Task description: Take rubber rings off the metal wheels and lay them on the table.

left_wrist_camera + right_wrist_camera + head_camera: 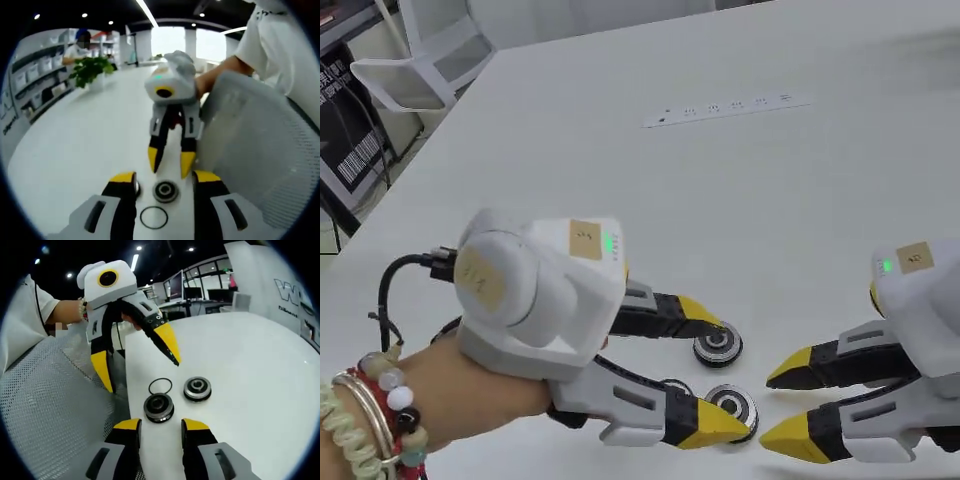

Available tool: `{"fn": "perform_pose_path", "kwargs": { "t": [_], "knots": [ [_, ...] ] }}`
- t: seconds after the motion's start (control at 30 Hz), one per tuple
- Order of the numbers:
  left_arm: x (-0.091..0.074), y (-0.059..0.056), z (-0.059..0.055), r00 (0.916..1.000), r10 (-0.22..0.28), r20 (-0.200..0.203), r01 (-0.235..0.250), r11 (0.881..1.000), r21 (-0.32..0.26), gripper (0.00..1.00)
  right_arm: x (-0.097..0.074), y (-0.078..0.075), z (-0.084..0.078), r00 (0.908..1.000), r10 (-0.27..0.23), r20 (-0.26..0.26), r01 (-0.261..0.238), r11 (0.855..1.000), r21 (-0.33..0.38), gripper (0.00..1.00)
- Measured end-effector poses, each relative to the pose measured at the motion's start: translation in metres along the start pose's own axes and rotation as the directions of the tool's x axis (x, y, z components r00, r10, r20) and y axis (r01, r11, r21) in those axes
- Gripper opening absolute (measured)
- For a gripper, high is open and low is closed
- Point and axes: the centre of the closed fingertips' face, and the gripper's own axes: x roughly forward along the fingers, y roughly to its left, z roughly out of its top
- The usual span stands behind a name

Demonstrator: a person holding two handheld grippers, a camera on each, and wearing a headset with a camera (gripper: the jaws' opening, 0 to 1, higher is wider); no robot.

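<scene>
1. In the head view the left gripper is held at the left. Its jaws are spread wide with nothing clamped between them, and its yellow tips are pointed toward 3 o'clock.
2. Two metal wheels are seen lying flat on the white table between those tips. The farther wheel is just beside the far tip, and the nearer wheel is right at the near tip.
3. In the left gripper view a loose rubber ring is seen flat on the table between that gripper's jaws, at 7 o'clock of a wheel.
4. The right gripper is placed at 3 o'clock of the wheels, with its jaws parted and empty. Its tips are near the nearer wheel but apart from it.
5. In the right gripper view the ring is seen at 12 o'clock of the wheel just ahead of that gripper's jaws.
</scene>
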Motion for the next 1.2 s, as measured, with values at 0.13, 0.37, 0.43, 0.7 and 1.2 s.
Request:
{"fn": "perform_pose_path", "kwargs": {
  "t": [0.13, 0.37, 0.43, 0.7, 1.2],
  "knots": [
    [0.006, 0.002, -0.011, 0.9999, 0.002, -0.011, -0.002, 1.000, -0.011, 0.37, 0.001, 0.001, -0.001, 1.0000, 0.004, -0.009, -0.004, 1.000, -0.010, 0.29],
    [0.013, 0.001, -0.028, 0.9989, 0.001, -0.048, -0.002, 0.999, -0.038, 0.27, 0.006, 0.001, 0.001, 0.9997, 0.014, -0.020, -0.014, 0.999, -0.034, 0.28],
    [0.014, 0.000, -0.029, 0.9991, -0.001, -0.044, -0.001, 0.999, -0.042, 0.25, 0.008, 0.001, 0.002, 0.9996, 0.016, -0.024, -0.017, 0.999, -0.044, 0.28],
    [0.020, 0.000, -0.036, 0.9975, -0.001, -0.071, -0.002, 0.999, -0.051, 0.19, 0.014, 0.002, 0.000, 0.9979, 0.028, -0.057, -0.033, 0.995, -0.091, 0.27],
    [0.019, -0.002, -0.037, 0.9977, 0.007, -0.068, -0.010, 0.999, -0.039, 0.14, 0.017, 0.000, -0.002, 0.9978, 0.024, -0.061, -0.033, 0.987, -0.158, 0.18]
  ]
}}
